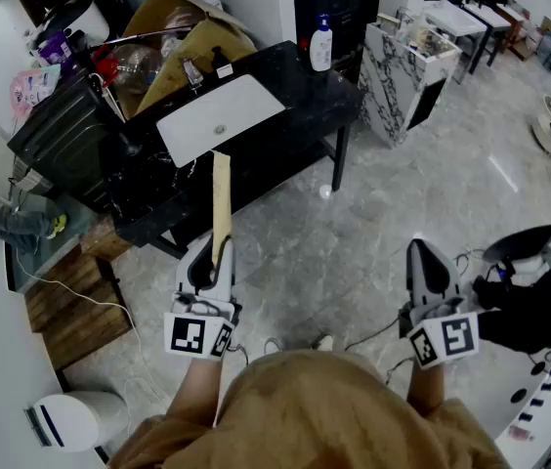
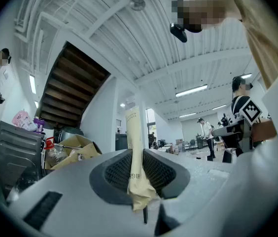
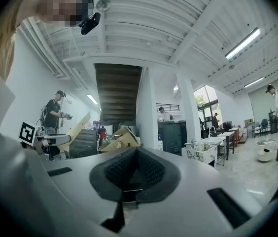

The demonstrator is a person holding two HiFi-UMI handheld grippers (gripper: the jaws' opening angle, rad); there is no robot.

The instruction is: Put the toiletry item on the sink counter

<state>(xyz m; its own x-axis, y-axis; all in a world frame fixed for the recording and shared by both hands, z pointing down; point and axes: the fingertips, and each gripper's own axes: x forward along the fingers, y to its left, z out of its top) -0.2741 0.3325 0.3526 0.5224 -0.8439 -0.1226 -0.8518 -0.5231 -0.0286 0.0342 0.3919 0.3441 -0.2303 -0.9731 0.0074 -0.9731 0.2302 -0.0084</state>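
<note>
My left gripper is shut on the lower end of a long beige toiletry tube, which sticks out ahead toward the black sink counter and its white basin. In the left gripper view the tube stands pinched between the two dark pads, its crimped end toward the camera. The gripper hangs over the floor, short of the counter's front edge. My right gripper is level over the floor to the right, shut with nothing in it; its pads meet.
A white pump bottle stands at the counter's far right corner. Cardboard boxes and a dark crate crowd its left side. A marble-patterned cabinet stands right of it. Cables, a wooden pallet and a white bin lie left.
</note>
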